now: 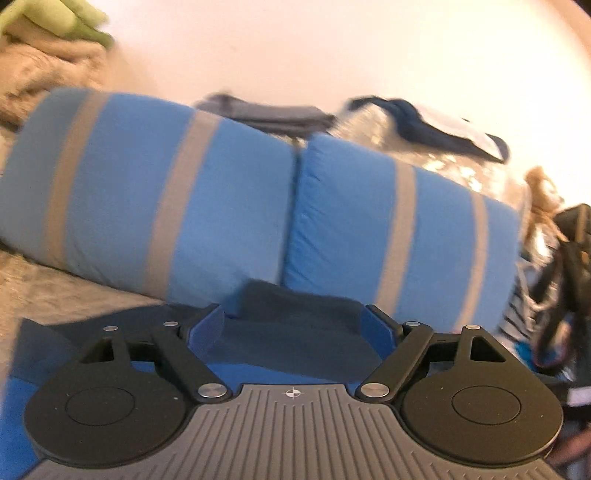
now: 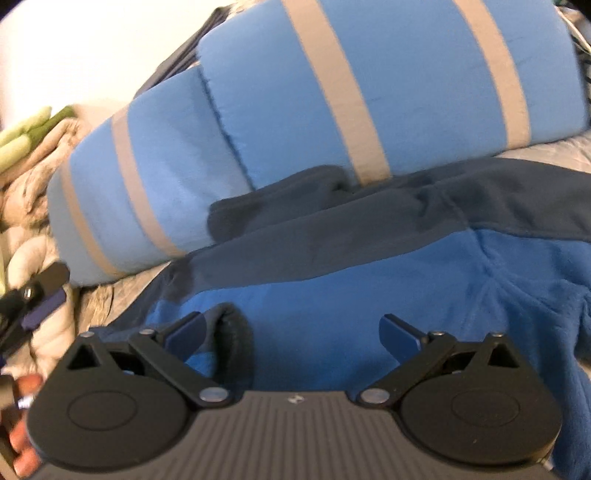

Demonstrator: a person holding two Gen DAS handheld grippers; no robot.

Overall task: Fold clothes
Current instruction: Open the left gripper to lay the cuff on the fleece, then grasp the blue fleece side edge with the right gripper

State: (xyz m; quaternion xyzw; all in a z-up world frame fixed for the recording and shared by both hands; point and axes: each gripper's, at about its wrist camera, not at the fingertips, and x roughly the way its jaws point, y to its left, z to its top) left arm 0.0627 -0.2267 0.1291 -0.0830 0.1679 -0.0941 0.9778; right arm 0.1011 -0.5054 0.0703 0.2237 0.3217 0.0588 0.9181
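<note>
A blue fleece garment (image 2: 369,295) with dark navy panels (image 2: 332,229) lies spread on the bed in the right wrist view. My right gripper (image 2: 291,332) hovers over it, jaws wide apart. A rolled dark cuff (image 2: 231,332) sits just inside its left finger (image 2: 184,332), and nothing is pinched. In the left wrist view my left gripper (image 1: 293,326) is open above a navy part of the same garment (image 1: 295,314), with no cloth between its pads. The left gripper's tip (image 2: 40,295) also shows at the left edge of the right wrist view.
Two blue cushions with grey stripes (image 1: 184,192) (image 1: 388,229) lie right behind the garment. Behind them are folded dark clothes (image 1: 273,114) and a navy item (image 1: 424,129). A beige blanket (image 1: 40,74) and green plush (image 1: 59,18) sit left; black straps (image 1: 569,266) lie right.
</note>
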